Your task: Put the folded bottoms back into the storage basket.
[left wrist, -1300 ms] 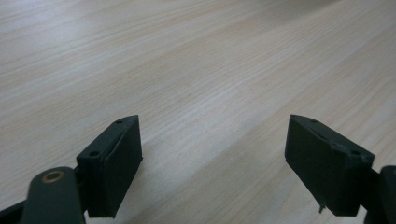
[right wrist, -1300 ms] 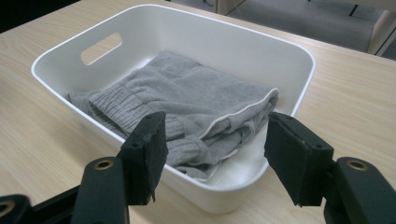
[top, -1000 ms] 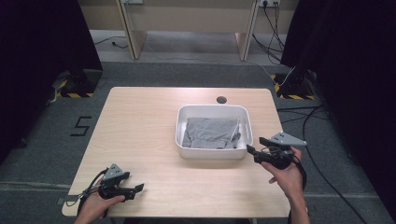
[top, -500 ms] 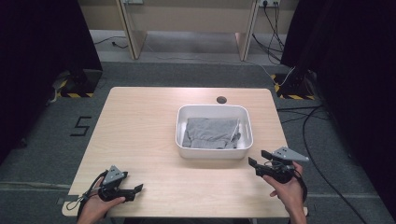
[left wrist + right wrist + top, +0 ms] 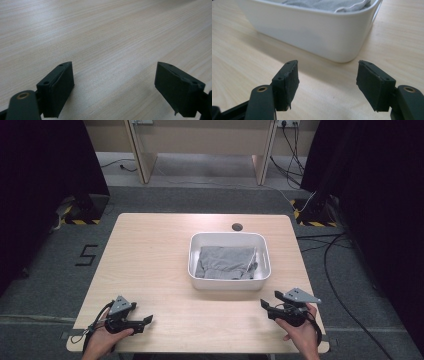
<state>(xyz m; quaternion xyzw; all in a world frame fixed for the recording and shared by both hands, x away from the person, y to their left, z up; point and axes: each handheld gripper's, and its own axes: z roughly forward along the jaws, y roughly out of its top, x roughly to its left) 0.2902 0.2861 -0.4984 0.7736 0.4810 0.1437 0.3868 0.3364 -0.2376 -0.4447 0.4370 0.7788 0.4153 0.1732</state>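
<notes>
At the near left corner of the wooden table (image 5: 150, 265), the left gripper (image 5: 145, 321) rests low in the person's hand; its own view shows the jaws spread wide over bare wood grain. Farther right stands the white tub (image 5: 227, 282), and the high view looks down on the grey cloth (image 5: 224, 261) folded inside it. The right gripper (image 5: 266, 304) sits just off the tub's near right corner, jaws apart and empty; its own view faces the tub's outer wall, with a strip of cloth peeking over the rim.
</notes>
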